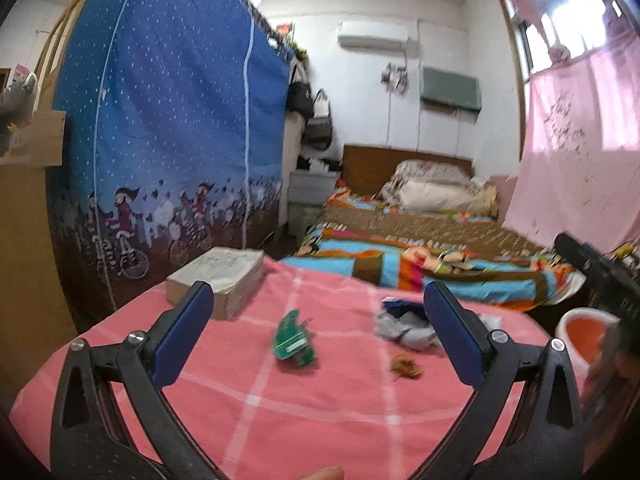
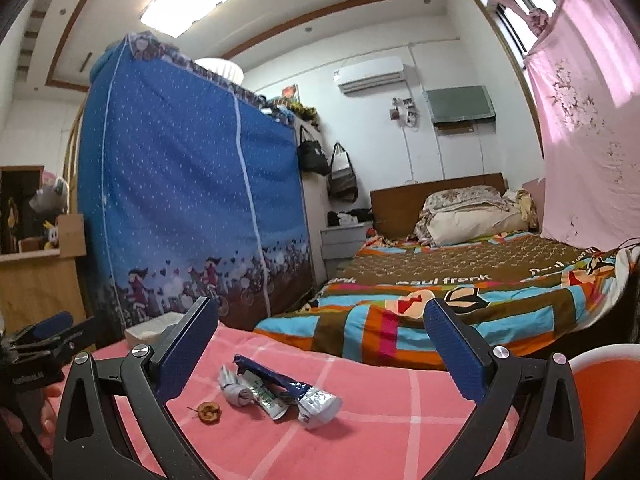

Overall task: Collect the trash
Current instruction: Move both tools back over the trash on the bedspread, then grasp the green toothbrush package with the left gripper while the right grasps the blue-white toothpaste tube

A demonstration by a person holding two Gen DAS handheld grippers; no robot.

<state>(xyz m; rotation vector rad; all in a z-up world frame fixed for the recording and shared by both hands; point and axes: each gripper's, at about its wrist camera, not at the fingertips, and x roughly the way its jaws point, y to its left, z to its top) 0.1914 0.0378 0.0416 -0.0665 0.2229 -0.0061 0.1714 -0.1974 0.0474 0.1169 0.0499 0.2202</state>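
On a table under a pink checked cloth lie bits of trash. A crumpled green wrapper rests straight ahead of my left gripper, which is open and empty above the cloth. To its right lie a crumpled blue and silver wrapper and a brown dried fruit scrap. In the right wrist view, the blue and silver wrappers and the brown scrap lie ahead of my right gripper, also open and empty. The left gripper shows at that view's left edge.
A thick book lies at the table's far left. A white bin with an orange inside stands to the table's right. Behind are a bed with a striped quilt, a blue cloth wardrobe and a pink curtain.
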